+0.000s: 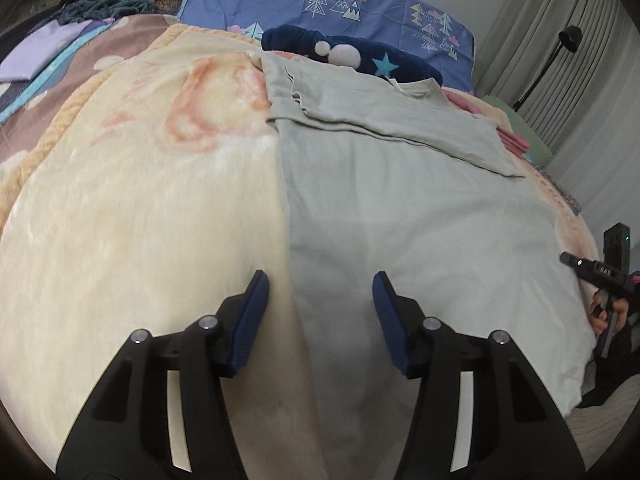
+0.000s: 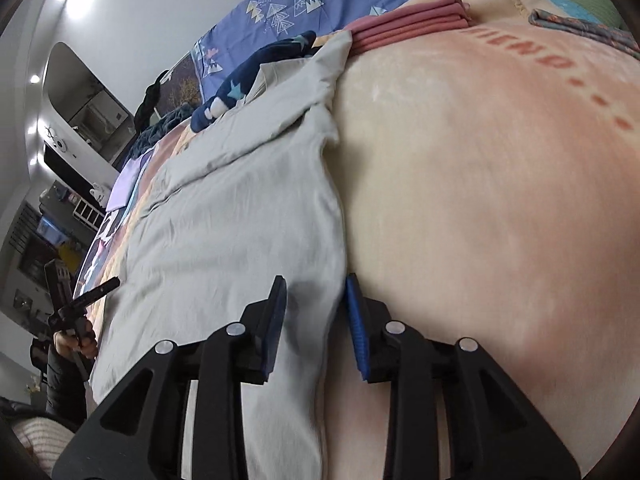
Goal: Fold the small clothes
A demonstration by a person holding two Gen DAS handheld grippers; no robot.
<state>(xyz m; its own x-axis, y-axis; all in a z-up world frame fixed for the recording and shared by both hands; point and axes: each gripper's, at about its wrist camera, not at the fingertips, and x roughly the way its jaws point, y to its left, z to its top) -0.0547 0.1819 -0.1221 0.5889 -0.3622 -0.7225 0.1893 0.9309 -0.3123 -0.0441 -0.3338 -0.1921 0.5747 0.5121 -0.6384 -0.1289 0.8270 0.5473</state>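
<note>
Grey T-shirt half-folded on the bed

The grey T-shirt lies flat on the cream blanket, sleeves folded in. Left tool gapes empty over one bottom corner; right tool straddles the other, unclosed. Next, likely: pinch both, fold upward.

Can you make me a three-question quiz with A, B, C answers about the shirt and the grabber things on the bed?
1. Where does the grey shirt lie?
A. on the cream blanket
B. on a chair
C. on the floor

2. What colour are the folded clothes stacked beyond the shirt's top?
A. yellow
B. pink
C. black

3. How is the left gripper?
A. shut on the shirt
B. open over the shirt's left edge
C. holding a sock

Answers:
1 A, the shirt is spread flat on the blanket.
2 B, the right wrist view shows a pink stack.
3 B, its blue pads stand wide apart with nothing pinched.
</note>
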